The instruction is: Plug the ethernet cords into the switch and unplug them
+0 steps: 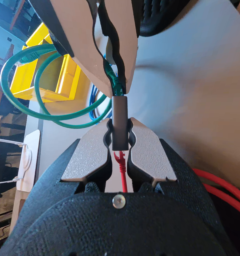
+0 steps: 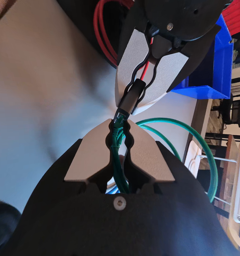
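My left gripper (image 1: 119, 121) is shut on a small dark grey switch block (image 1: 119, 121), held above the white table. A red ethernet cord (image 1: 122, 167) is plugged into its near end. My right gripper (image 2: 118, 121) is shut on the green ethernet cord (image 2: 117, 133) just behind its plug, and the plug sits in the far end of the switch (image 2: 129, 97). In the left wrist view the right gripper (image 1: 118, 92) comes in from the top, pinching the green plug (image 1: 116, 83). In the right wrist view the left gripper (image 2: 131, 106) faces mine.
A yellow bin (image 1: 47, 77) stands at the table's left edge, with a blue cord bundle (image 1: 93, 99) beside it. A blue bin (image 2: 216, 74) shows in the right wrist view. Green cord loops (image 1: 37, 97) hang free. A white plate with clear rods (image 1: 27, 159) is at the table edge. Less than 4 cm separates the two grippers' tips.
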{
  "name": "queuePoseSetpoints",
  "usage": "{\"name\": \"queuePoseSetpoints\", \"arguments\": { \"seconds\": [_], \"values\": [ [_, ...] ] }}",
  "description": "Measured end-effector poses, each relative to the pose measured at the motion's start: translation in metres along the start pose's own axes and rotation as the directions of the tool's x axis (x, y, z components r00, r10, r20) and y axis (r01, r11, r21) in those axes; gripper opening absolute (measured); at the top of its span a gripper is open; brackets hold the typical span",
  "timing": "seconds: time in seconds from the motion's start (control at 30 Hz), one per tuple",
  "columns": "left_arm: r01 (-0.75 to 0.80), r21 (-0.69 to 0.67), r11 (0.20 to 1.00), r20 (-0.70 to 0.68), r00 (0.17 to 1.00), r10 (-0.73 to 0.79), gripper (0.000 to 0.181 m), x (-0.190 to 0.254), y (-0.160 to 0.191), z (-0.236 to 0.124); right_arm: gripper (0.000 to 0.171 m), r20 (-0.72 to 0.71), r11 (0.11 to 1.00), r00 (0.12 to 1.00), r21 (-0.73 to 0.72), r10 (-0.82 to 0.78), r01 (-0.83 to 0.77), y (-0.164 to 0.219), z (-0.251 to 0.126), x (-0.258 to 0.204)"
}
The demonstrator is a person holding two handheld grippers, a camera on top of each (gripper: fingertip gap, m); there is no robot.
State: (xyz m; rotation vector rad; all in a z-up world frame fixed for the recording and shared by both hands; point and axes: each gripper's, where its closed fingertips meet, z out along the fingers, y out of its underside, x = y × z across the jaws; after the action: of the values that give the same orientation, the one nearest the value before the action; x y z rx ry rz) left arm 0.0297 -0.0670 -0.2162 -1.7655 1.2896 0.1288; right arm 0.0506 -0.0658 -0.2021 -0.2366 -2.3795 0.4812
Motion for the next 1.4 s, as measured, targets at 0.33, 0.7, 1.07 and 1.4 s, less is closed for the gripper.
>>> {"name": "queuePoseSetpoints", "arguments": {
  "seconds": [0.33, 0.7, 1.07, 1.4],
  "values": [
    [0.152, -0.114, 0.982, 0.155, 0.979, -0.133, 0.021, -0.038, 0.027, -0.027, 0.013, -0.166, 0.981, 0.969, 0.097, 0.182, -0.167, 0.009, -0.054, 0.026],
    [0.203, -0.096, 0.974, 0.244, 0.954, -0.175, 0.021, -0.048, 0.048, -0.029, 0.014, -0.478, 0.774, 0.691, -0.035, 0.543, -0.632, 0.190, -0.154, 0.146],
    [0.149, -0.070, 0.986, 0.286, 0.950, -0.123, 0.021, -0.049, 0.051, -0.024, 0.021, -0.571, 0.393, 0.394, -0.131, 0.720, -0.910, 0.366, -0.113, 0.188],
    [0.137, -0.051, 0.989, 0.296, 0.948, -0.116, 0.021, -0.049, 0.050, -0.023, 0.042, -0.414, 0.720, 0.634, 0.078, 0.653, -0.690, 0.155, -0.099, 0.204]
  ]
}}
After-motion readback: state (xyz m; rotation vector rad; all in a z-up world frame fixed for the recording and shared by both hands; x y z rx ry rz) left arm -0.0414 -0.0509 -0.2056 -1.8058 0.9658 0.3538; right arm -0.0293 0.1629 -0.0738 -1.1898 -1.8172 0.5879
